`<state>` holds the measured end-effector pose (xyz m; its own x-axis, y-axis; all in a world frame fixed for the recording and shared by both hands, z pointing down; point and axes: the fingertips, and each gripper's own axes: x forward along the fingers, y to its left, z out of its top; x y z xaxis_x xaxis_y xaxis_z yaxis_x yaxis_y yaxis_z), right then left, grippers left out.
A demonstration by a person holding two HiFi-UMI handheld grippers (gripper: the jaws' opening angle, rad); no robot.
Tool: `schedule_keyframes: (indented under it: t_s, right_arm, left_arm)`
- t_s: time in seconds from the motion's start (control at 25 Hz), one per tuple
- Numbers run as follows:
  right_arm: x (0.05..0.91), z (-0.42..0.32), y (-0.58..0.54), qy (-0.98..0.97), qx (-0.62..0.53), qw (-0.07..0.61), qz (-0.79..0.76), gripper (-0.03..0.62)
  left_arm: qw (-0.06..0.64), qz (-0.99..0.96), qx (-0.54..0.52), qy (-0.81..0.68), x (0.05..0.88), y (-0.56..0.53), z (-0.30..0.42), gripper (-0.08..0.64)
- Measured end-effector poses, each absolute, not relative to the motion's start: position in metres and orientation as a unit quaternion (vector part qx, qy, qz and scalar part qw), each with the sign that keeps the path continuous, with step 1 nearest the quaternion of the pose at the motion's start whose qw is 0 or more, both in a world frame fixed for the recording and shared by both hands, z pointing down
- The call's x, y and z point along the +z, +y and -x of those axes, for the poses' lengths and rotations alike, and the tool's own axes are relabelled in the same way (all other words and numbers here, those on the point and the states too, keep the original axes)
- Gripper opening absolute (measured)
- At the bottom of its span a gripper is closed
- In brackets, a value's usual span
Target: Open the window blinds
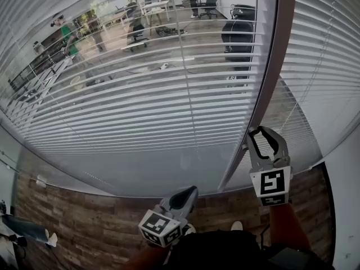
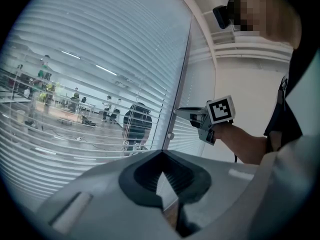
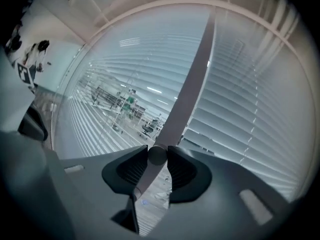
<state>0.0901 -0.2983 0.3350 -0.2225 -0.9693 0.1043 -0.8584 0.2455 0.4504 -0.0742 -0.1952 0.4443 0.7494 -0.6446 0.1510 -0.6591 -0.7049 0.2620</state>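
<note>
A: Window blinds [image 1: 140, 100] hang down over the glass, either side of the frame post [image 1: 270, 83].

B: The right gripper [image 1: 263, 133]?

A: Only its own view shows it: clamped on a round knob [image 3: 157, 155]. The left gripper [image 1: 189, 192] is closed, empty, lower down.

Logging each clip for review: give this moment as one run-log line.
right tongs: shut on frame knob | left tongs: shut, empty | blinds: left pane's slats part open, right pane's closed
</note>
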Motion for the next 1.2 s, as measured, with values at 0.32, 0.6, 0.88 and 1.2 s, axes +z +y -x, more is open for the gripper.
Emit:
schedule_keyframes:
  t_s: [0.32,0.6,0.88,1.2]
  right_arm:
    - [0.349,-0.085,-0.296,-0.712,-0.256,0.295,-0.584,0.147]
    - [0.350,-0.085,-0.298,-0.705,-0.269,0.310,-0.578,0.149]
    - [0.343,-0.085,-0.295,-0.719,-0.250,0.286,-0.583,0.155]
    - [0.342,-0.086,-0.292,-0.725,-0.246,0.273,-0.582,0.152]
  left_arm:
    - [0.147,-0.922,0.025,-0.358,0.447,-0.197,0.077,0.002]
    - [0.146,-0.924,0.025,-0.353,0.447,-0.197,0.075,0.001]
    - [0.144,-0.924,0.026,-0.354,0.441,-0.196,0.076,0.002]
    - [0.144,-0.921,0.028,-0.360,0.440,-0.198,0.074,0.002]
